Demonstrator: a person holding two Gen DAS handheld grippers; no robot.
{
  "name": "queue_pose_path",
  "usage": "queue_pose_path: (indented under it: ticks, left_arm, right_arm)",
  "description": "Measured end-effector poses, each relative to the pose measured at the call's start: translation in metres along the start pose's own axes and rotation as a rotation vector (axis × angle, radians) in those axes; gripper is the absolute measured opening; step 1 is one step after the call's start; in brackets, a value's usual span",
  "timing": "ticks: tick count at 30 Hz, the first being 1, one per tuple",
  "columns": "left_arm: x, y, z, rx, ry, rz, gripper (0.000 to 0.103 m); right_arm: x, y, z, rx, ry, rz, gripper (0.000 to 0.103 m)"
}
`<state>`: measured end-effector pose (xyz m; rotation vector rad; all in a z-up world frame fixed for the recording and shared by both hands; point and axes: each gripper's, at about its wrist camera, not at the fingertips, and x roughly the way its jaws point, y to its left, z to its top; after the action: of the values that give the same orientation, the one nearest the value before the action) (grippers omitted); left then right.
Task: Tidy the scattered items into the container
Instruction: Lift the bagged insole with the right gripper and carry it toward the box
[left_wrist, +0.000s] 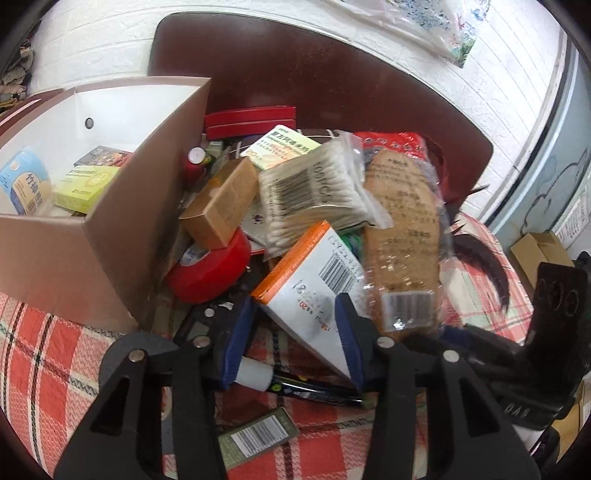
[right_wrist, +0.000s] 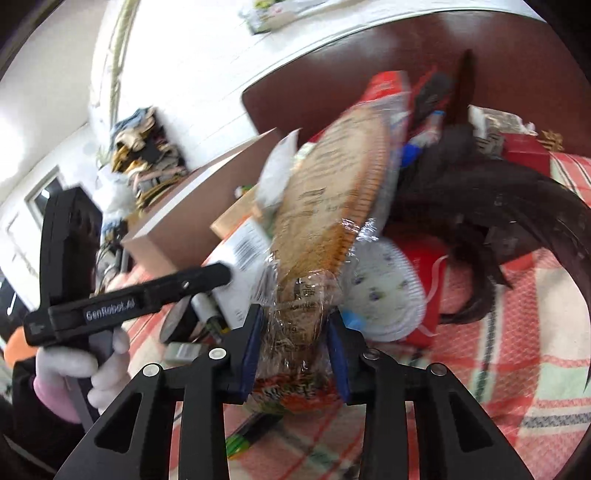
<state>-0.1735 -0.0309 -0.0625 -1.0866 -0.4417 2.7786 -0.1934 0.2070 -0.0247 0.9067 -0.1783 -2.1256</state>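
Observation:
The open pink cardboard box (left_wrist: 110, 206) stands at the left with a few small packs inside. Beside it lies a pile: a white and orange box (left_wrist: 314, 280), a bag of cotton swabs (left_wrist: 314, 192), a red tape roll (left_wrist: 210, 269), a brown box (left_wrist: 221, 206). My left gripper (left_wrist: 291, 332) has its blue pads either side of the white and orange box and grips it. My right gripper (right_wrist: 295, 350) is shut on a pack of brown insoles in clear wrap (right_wrist: 325, 206), lifted above the pile; it also shows in the left wrist view (left_wrist: 402, 236).
A red plaid cloth (left_wrist: 48, 362) covers the surface. A dark wig (right_wrist: 498, 206), a white patterned pad (right_wrist: 384, 291) and red packets lie to the right. A pen (left_wrist: 314, 387) and a barcoded tag (left_wrist: 258, 435) lie near my left gripper. A dark red chair back (left_wrist: 295, 74) stands behind.

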Motion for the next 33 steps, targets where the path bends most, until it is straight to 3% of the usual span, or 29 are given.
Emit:
queue_pose_path:
  ticks: [4,5,6,13,20,28,33]
  left_arm:
    - [-0.009,-0.009,0.000,0.040,-0.015,-0.015,0.052]
    - [-0.011,-0.010,0.001,0.086,0.000,-0.073,0.052]
    - [-0.014,-0.011,0.001,0.087,-0.004,-0.085,0.052]
    - [-0.023,-0.025,0.003,0.137,-0.021,-0.119,0.060]
    - [0.013,-0.038,-0.003,0.124,0.091,-0.125,0.059]
    - [0.037,-0.054,0.008,0.098,0.123,-0.204,0.059]
    - [0.053,-0.069,0.007,0.123,0.146,-0.188,0.061]
  right_arm:
    - [0.003,0.006,-0.008,-0.010,0.013,0.009,0.035]
    - [0.004,0.006,-0.009,-0.011,0.015,0.010,0.035]
    - [0.003,0.006,-0.010,-0.014,0.017,0.009,0.035]
    - [0.005,0.005,-0.013,-0.009,0.023,0.018,0.035]
    - [0.005,0.004,-0.016,-0.011,0.028,0.048,0.035]
    - [0.012,-0.003,-0.019,0.010,0.051,0.129,0.035]
    - [0.012,-0.008,-0.020,0.028,0.048,0.166,0.035]
